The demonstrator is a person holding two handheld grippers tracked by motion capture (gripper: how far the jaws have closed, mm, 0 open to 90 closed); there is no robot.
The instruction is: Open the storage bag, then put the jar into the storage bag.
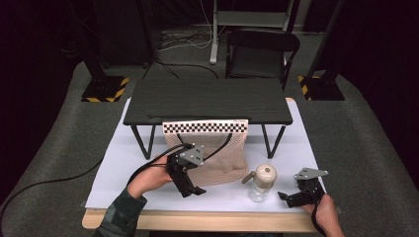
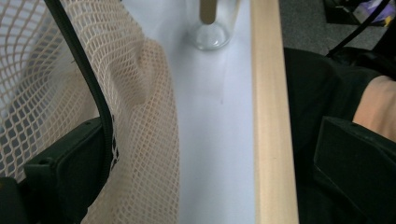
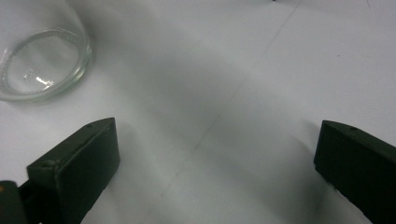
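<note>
High view: the left gripper is positioned at the front of a beige mesh bag hanging from a small black table. A clear spray bottle is stood just right of the bag, with the right gripper near it.

Left gripper view: the jaws are spread wide; the mesh bag is draped against one jaw.

Right gripper view: the jaws are held apart over the white mat, with the bottle beyond them.
</note>
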